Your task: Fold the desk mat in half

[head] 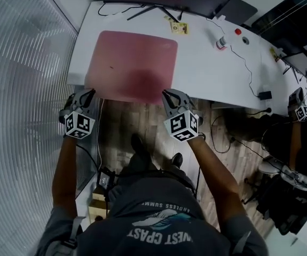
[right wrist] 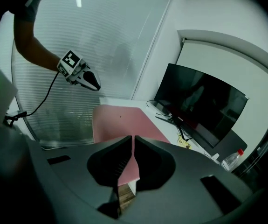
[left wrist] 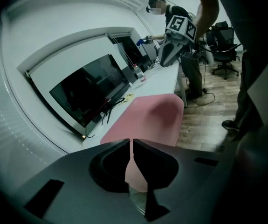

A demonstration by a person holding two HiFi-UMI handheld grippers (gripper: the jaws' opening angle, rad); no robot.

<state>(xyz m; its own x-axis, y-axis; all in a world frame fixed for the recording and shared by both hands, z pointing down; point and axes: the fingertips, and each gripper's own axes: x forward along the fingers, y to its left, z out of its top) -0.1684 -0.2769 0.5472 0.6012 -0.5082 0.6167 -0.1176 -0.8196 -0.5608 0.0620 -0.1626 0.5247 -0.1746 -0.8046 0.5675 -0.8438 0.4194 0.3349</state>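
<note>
Desk mat (head: 132, 63) near corners beside left tool (head: 91, 93), right tool (head: 167, 94), both closed, empty

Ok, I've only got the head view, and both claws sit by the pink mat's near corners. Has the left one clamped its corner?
Observer: No. The left gripper view shows the left claw with its jaws together and nothing pinched. The desk mat lies beyond the tips.
Operator: And the right one?
Observer: It's the same. In its own view the right claw is shut and empty, with the desk mat's near corner showing past its tips.
</note>
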